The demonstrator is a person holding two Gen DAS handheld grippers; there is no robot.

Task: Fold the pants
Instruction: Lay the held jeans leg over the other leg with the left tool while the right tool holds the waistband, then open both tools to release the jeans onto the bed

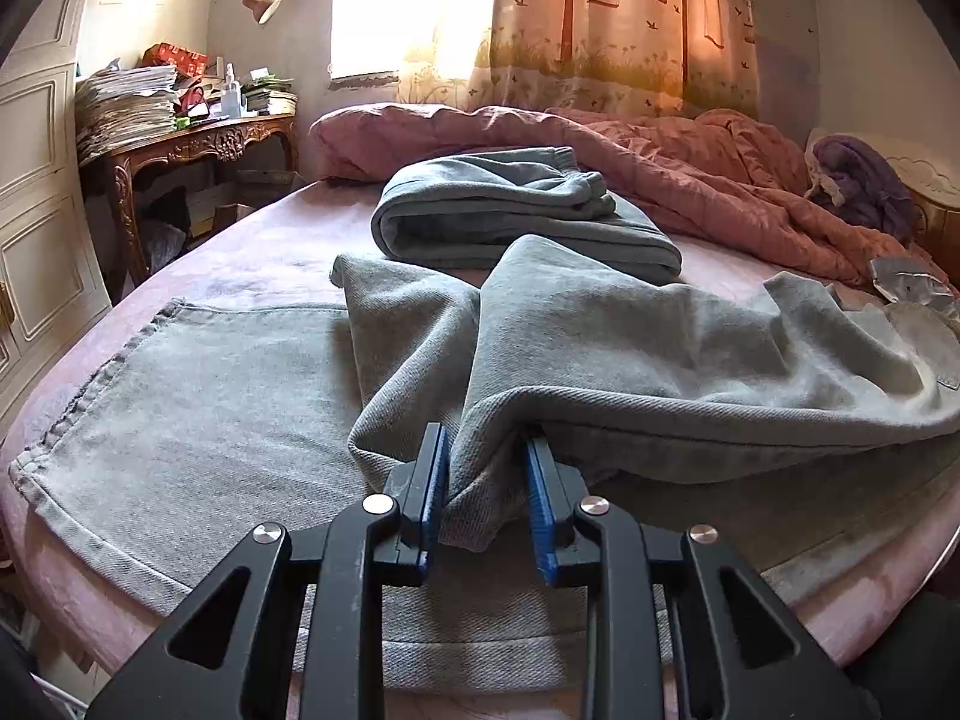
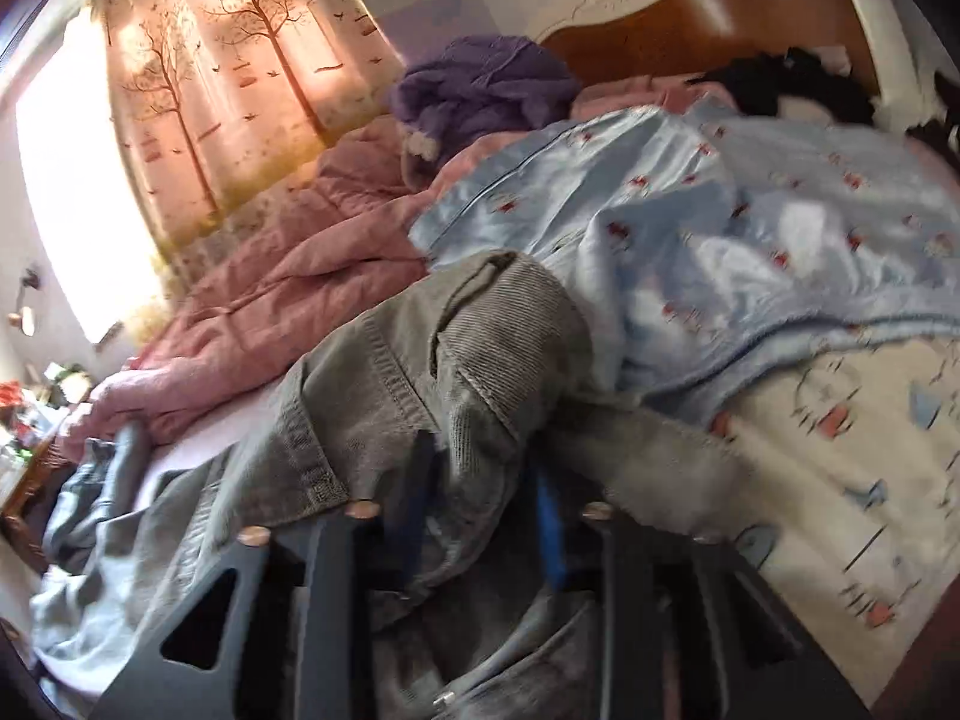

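Here: your two grippers share one pair of pants [image 1: 600,348], grey and spread across the bed [image 1: 252,252].
Left gripper [image 1: 487,498]: your jaws stand narrow and pinch a bunched fold of the pants between the blue pads [image 1: 433,492]; the cloth rises from the grip, so you hold it lifted rather than pressed flat.
Why that hold: gripping the folded edge keeps both layers together, which I judge lets the leg travel over as one piece.
Right gripper [image 2: 480,516]: blurred, yet cloth plainly fills the gap and drapes over the jaws; they look nearly closed on the pants, near a stitched seam [image 2: 390,384].
Pants, lower part: one leg lies flat toward the left with its hem [image 1: 90,384] at the bed edge, a base to fold onto.
Folded pair [image 1: 516,222]: another garment sits beyond, well apart, likely a finished one set aside.
Quilt [image 1: 660,168]: pushed back toward the curtain [image 1: 618,24], leaving room on the bed.
Stage: I judge the fold is mid-way, not yet laid down.
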